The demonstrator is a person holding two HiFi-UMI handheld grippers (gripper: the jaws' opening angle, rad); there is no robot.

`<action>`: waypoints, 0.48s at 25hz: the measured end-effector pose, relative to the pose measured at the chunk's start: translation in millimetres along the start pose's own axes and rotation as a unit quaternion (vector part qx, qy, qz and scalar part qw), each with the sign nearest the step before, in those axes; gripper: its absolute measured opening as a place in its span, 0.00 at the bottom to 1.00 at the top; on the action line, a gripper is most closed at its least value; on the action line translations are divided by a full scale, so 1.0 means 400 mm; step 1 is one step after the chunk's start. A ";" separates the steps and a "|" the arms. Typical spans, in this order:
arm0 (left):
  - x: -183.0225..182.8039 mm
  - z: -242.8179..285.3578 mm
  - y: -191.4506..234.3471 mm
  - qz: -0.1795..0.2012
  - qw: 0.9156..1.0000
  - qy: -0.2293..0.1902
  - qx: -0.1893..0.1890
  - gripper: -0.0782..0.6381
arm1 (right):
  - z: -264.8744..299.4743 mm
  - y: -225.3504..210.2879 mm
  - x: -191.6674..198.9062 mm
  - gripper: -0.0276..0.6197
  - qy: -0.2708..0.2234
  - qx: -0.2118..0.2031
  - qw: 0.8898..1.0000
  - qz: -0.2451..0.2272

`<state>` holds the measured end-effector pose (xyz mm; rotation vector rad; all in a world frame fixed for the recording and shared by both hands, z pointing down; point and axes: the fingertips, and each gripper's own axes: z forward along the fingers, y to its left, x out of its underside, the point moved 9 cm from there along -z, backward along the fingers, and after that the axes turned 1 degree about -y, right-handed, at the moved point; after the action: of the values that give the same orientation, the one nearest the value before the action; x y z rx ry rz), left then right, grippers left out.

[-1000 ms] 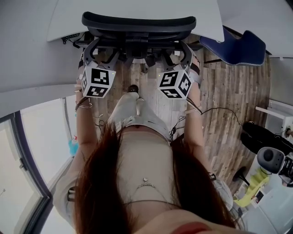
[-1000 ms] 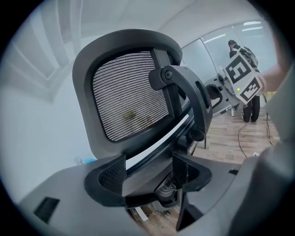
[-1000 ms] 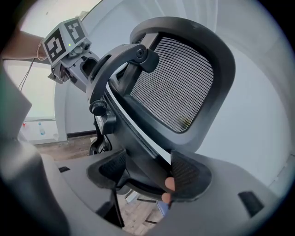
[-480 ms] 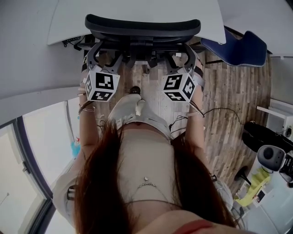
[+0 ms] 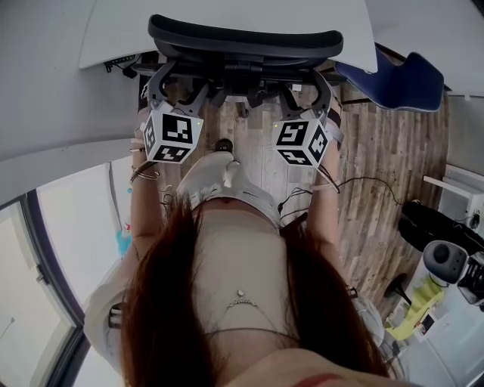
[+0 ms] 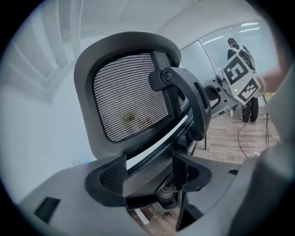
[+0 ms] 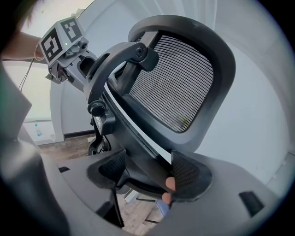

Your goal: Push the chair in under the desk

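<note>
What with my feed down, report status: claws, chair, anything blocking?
Left claw and right claw open, straddling the chair back. Chair top at desk edge. No blocker seen.

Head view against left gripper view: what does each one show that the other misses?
Only the head view shows the white desk ahead of the chair, a blue seat off to the right, and the person's body from above. Only the left gripper view shows the chair's mesh backrest up close, with the jaws of the left hand-held gripper apart on either side of the back frame. Both show the chair, the right hand-held gripper with its marker cube, and the wooden floor.
</note>
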<state>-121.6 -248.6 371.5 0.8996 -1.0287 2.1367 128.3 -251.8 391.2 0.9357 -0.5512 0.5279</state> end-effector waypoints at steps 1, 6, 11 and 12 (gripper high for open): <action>-0.001 0.002 0.000 0.000 1.000 0.000 0.000 0.54 | 0.002 -0.001 0.000 0.51 0.000 0.000 1.000 0.000; -0.001 0.014 0.005 0.000 1.000 0.000 -0.001 0.54 | 0.014 -0.005 -0.001 0.51 0.003 0.001 1.000 0.001; -0.005 0.029 0.012 0.012 1.000 0.002 0.002 0.54 | 0.027 -0.012 -0.003 0.52 0.004 0.004 1.000 0.004; -0.006 0.032 0.013 0.013 1.000 0.002 0.004 0.54 | 0.029 -0.014 -0.002 0.52 0.005 0.005 1.000 0.004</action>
<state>-120.0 -262.4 373.3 0.8890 -1.0370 2.1649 128.6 -264.5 392.9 0.9406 -0.5436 0.5439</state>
